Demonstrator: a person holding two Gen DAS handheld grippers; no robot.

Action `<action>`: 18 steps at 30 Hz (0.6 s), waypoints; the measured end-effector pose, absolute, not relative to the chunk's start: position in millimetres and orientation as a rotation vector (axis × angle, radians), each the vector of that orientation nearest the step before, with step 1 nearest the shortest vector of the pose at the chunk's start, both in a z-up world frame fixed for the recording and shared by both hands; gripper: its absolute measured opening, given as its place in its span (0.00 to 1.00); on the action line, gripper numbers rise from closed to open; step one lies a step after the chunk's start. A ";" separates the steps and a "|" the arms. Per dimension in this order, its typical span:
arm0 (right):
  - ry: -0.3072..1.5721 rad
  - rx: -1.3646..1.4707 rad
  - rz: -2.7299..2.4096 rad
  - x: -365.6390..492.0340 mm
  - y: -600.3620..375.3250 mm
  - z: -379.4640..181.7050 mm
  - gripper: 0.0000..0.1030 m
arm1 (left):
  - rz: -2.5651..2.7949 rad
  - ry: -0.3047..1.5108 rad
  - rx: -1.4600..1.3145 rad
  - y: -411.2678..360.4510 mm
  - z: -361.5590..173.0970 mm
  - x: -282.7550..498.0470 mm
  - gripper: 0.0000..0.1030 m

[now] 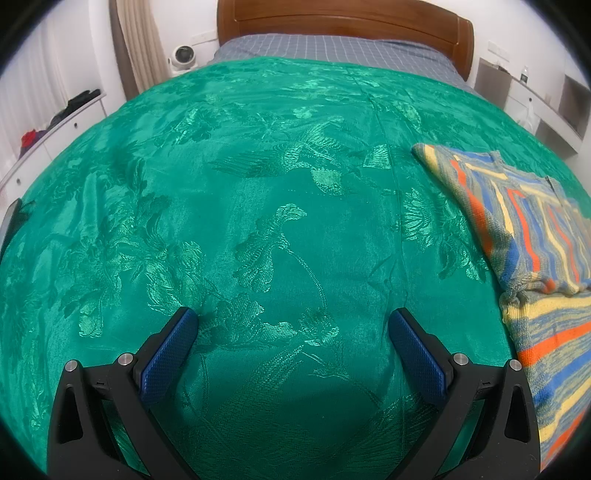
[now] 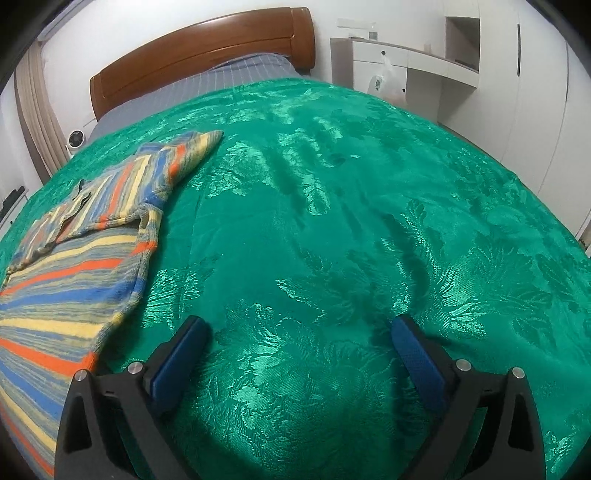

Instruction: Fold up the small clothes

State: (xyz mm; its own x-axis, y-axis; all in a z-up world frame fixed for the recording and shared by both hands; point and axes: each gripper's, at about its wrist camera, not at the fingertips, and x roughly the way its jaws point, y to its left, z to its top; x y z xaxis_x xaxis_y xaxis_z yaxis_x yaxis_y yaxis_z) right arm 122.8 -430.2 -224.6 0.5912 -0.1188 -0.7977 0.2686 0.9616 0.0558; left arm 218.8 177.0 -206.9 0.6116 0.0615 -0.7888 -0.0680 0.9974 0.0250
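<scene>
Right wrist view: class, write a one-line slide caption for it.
Open right gripper hovers over green bedspread, striped knit sweater partly folded at left.

No text, label, brand, number or sign can be read in either wrist view; any markings on the distant shelf items are too small and blurred to be made out.

Green-covered bed (image 1: 258, 155), wooden headboard (image 1: 343, 22)

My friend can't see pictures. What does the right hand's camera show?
A striped sweater lies partly folded at the left on a green bedspread. The right gripper hangs open over bare bedspread, holding nothing. A wooden headboard stands behind.
</scene>
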 end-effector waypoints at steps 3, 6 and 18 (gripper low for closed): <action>0.915 0.171 -0.233 123.6 -429.4 -224.8 0.97 | 0.075 0.910 -0.008 176.9 -206.9 218.8 1.00; 0.902 0.183 -0.226 121.3 -431.2 -225.0 0.97 | 0.074 0.909 -0.008 176.9 -206.9 218.8 1.00; 0.891 0.185 -0.221 118.5 -432.1 -225.0 0.97 | 0.074 0.909 -0.008 177.0 -207.1 218.8 1.00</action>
